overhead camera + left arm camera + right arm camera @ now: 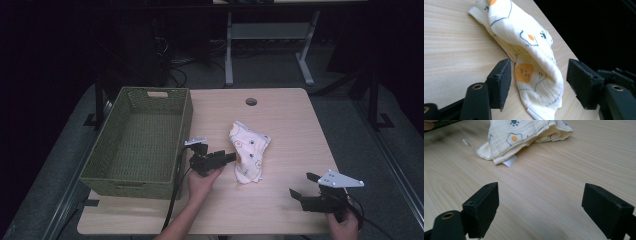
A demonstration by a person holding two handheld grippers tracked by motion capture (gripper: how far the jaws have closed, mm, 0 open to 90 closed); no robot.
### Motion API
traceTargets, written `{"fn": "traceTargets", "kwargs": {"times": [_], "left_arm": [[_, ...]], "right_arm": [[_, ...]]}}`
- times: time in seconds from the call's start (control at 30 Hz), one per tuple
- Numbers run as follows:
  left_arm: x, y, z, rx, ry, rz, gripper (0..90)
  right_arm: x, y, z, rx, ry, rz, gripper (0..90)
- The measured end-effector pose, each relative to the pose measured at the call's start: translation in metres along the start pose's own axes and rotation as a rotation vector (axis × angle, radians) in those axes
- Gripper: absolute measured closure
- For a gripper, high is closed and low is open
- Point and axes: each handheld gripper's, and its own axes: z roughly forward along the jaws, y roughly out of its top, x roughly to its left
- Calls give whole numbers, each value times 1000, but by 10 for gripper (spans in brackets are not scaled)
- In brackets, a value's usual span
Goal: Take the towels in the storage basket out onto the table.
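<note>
Right gripper view: cloth [524, 137] white tag [509, 161] | left gripper [537, 82] straddles cloth

The high view looks down from above the near edge of the table [285, 105]. The left gripper view sits close over the cloth [534, 65], low to the wood. The right gripper view faces that same cloth [524, 135] from farther back.

Matt pale wood-grain desk [280, 115]; soft crinkled printed cloth [249, 150]; woven green basket [135, 145]; matt black tongs [539, 80] with rough pads [505, 75].
</note>
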Motion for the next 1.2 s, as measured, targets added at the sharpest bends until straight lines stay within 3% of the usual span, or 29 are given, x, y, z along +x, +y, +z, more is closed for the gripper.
{"fn": "traceTargets", "kwargs": {"times": [0.23,0.37,0.7,1.2], "left_arm": [[-2,-9,-4,18,-24,19,343],[-7,-15,-8,38,-17,67,343],[-19,-22,-26,31,-43,122,343],[-26,-46,-54,44,-14,211,335]], "right_arm": [[-1,0,1,1,-2,-1,140],[-1,0,1,0,-3,1,140],[-1,0,1,3,-4,3,140],[1,0,1,11,-13,-6,140]]}}
